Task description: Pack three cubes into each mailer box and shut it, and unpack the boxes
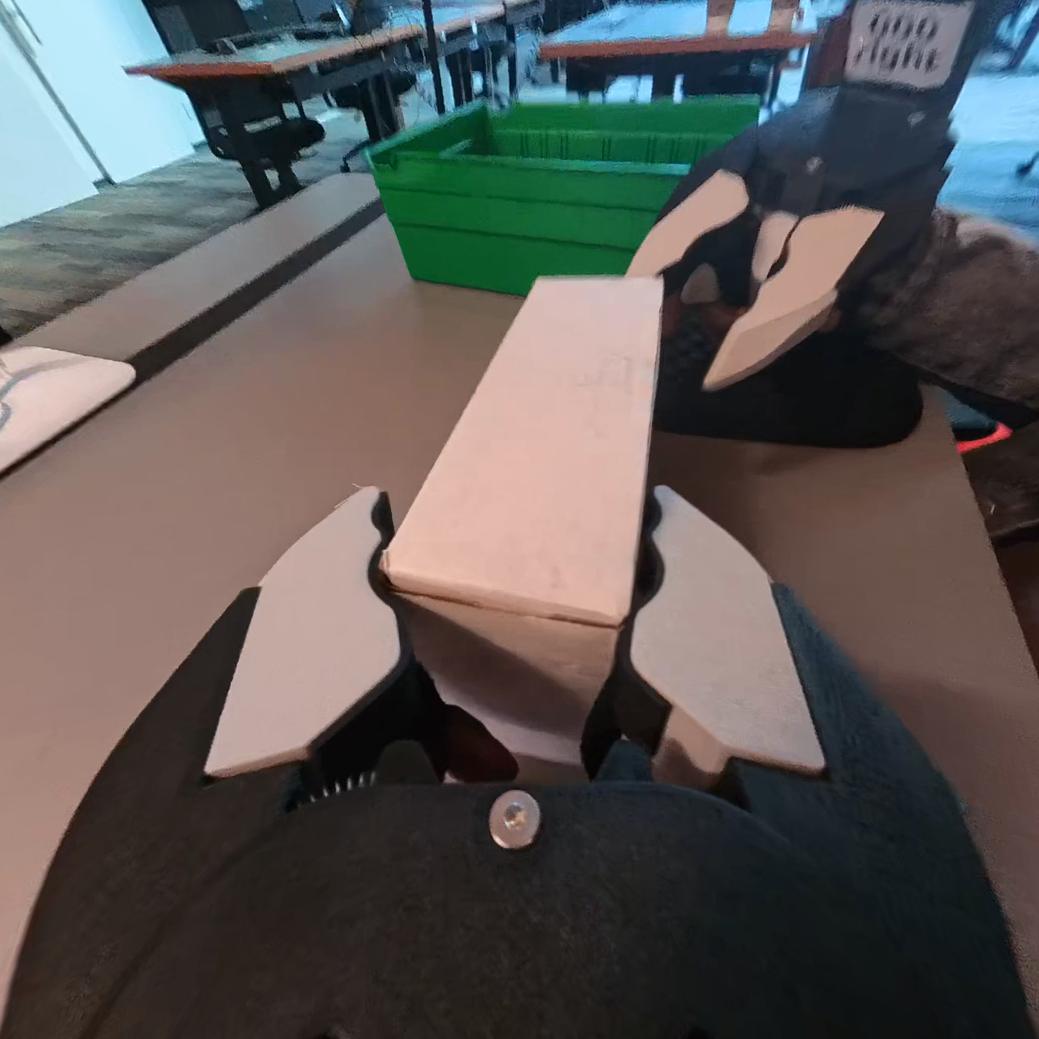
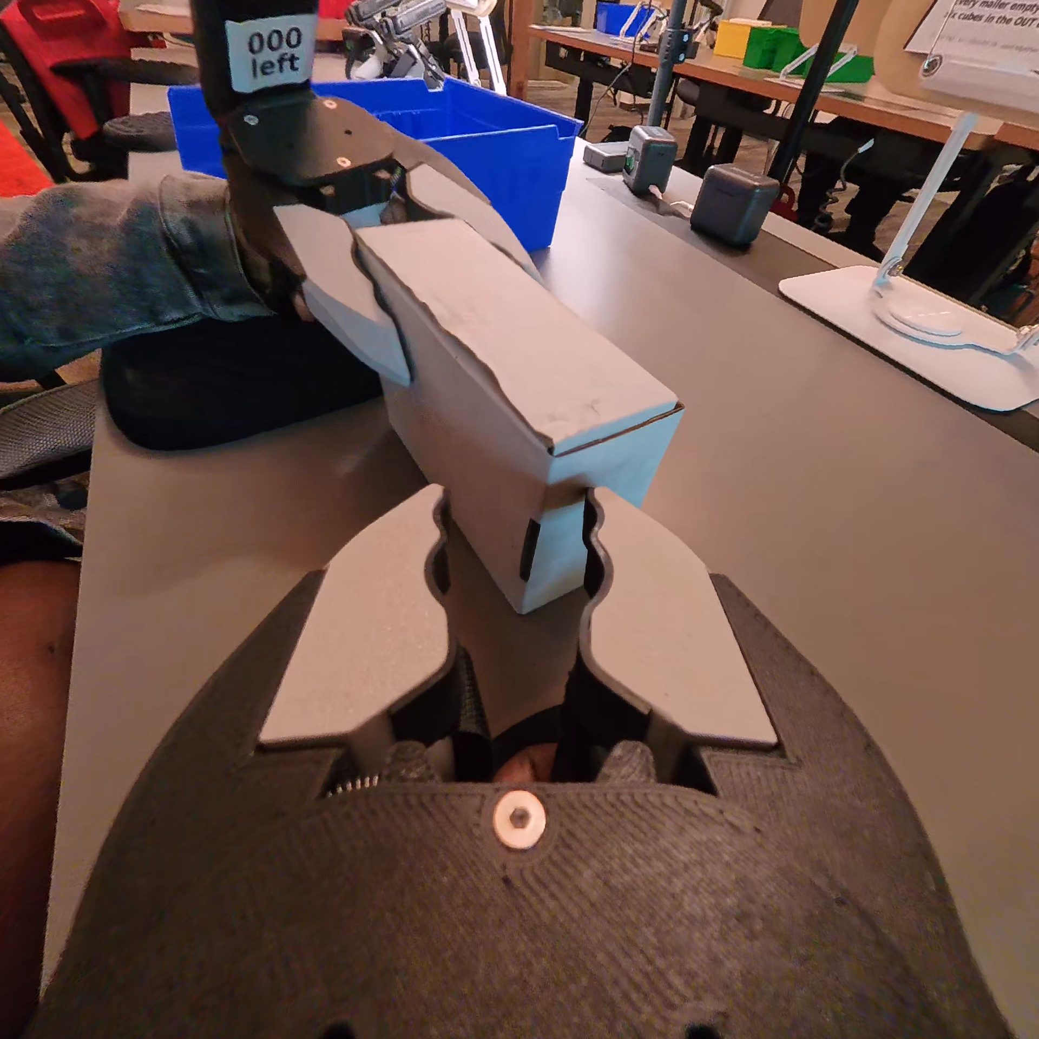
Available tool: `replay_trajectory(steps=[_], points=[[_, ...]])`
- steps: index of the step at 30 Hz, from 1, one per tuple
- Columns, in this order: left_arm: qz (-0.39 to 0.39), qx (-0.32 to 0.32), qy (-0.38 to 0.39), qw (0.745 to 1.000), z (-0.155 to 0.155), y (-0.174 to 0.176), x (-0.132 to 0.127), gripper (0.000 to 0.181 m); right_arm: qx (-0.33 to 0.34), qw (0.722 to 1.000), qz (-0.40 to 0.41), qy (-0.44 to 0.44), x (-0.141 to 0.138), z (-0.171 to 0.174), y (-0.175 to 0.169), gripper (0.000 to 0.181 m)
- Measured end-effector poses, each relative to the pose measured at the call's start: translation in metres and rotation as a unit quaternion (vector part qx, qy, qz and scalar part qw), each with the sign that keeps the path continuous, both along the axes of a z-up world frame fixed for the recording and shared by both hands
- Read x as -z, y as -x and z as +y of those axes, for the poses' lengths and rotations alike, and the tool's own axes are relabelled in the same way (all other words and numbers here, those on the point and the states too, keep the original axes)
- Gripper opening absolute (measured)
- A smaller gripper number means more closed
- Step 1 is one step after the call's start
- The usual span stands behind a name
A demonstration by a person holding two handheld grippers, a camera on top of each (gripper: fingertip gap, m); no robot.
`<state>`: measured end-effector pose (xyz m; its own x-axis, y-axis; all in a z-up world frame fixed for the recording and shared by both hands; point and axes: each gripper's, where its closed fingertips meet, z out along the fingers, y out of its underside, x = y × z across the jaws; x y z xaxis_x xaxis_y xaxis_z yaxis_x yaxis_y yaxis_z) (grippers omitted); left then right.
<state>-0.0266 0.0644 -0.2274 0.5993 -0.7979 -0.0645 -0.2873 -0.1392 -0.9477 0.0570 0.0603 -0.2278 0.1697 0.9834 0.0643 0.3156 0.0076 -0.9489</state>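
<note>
A long white mailer box (image 1: 540, 450) is held above the grey table (image 1: 225, 450) with its lid down. My left gripper (image 1: 517, 506) is shut on the box's near end, one finger on each long side. My right gripper (image 1: 677, 326) is open at the box's far right corner, and a gap shows between its lower finger and the box. In the right wrist view the box (image 2: 506, 348) slopes toward me, and my right gripper (image 2: 514, 506) straddles its lower corner. The left gripper (image 2: 444, 281) clamps the far end. No cubes are in view.
A green bin (image 1: 506, 225) stands behind the box at the table's far side. A blue bin (image 2: 495, 152) stands at the other end. A black pad (image 2: 225, 382) lies by the sleeve. A white stand base (image 2: 899, 337) and grey blocks (image 2: 731, 202) sit along the right edge.
</note>
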Motion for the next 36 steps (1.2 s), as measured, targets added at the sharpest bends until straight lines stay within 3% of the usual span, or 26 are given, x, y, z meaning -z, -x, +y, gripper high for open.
replay_trajectory(steps=[4,8,17,19,23,30,32,36], points=[[-0.036,-0.029,-0.001,0.999,0.0,-0.009,-0.019,0.084,0.013,1.0,-0.004,0.007,0.001,0.004,-0.003,0.046],[-0.039,-0.021,0.016,0.999,0.001,-0.015,-0.001,0.085,0.031,0.999,-0.004,0.004,0.0,0.011,-0.009,0.043],[-0.016,-0.019,0.017,1.0,0.0,-0.016,0.006,0.084,0.024,1.0,-0.01,0.007,0.0,0.011,-0.014,0.039],[-0.007,-0.014,0.016,1.0,-0.001,-0.018,0.007,0.083,0.013,0.999,-0.022,-0.025,-0.003,0.01,-0.018,0.039],[-0.008,0.001,0.019,1.0,-0.003,-0.02,0.007,0.083,0.01,0.985,0.03,-0.17,-0.045,0.007,-0.018,0.042],[0.001,0.013,0.019,1.0,-0.007,-0.022,0.008,0.083,-0.017,0.929,-0.099,-0.357,-0.046,-0.001,0.009,0.023],[0.003,0.02,0.02,1.0,-0.008,-0.023,0.009,0.083,-0.021,0.917,-0.12,-0.38,-0.045,0.0,0.012,0.021],[0.004,0.018,0.021,1.0,-0.008,-0.023,0.009,0.083,-0.047,0.923,-0.121,-0.362,-0.043,-0.008,0.013,0.021]])
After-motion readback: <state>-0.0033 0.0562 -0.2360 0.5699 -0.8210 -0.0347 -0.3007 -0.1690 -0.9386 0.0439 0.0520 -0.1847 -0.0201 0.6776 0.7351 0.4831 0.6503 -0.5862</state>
